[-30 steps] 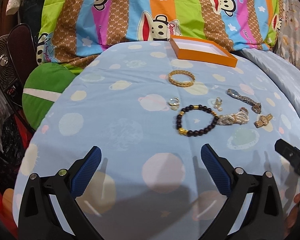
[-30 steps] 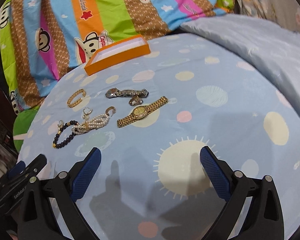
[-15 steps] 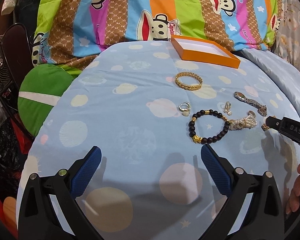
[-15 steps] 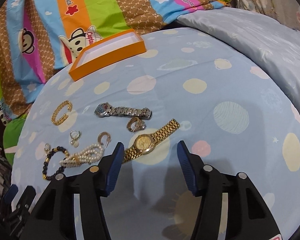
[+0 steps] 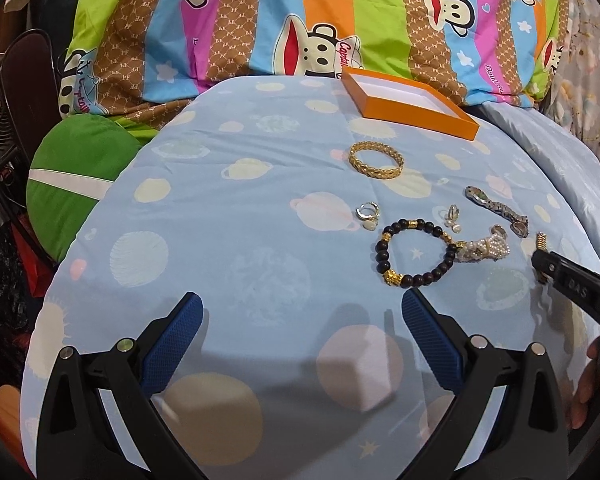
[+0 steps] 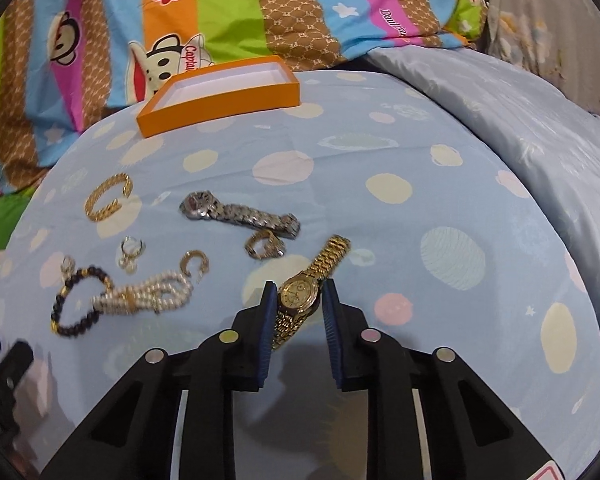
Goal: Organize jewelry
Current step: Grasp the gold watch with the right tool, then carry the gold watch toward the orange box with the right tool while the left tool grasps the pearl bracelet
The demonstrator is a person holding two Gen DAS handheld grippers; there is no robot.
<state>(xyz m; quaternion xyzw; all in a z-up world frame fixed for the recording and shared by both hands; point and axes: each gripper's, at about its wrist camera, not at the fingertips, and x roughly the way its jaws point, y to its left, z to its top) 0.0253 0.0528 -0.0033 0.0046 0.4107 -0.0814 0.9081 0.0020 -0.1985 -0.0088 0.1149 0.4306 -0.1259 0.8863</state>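
Since the right tool already sits with its pads either side of the gold watch, narrowed but maybe not quite pinching yet, the thing to watch is the strap's long axis running diagonally up-right, so the pads cross the case. The left tool hangs wide open, empty, well short of the jewelry. The orange box lies up-left on the bed.

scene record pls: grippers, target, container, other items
right gripper: nearly closed around gold watch, contact unclear
left gripper: open, holding nothing
container: orange box, nothing visible inside
surface: blue bedsheet
loose items: silver watch, gold bangle, black bead bracelet, pearl bracelet
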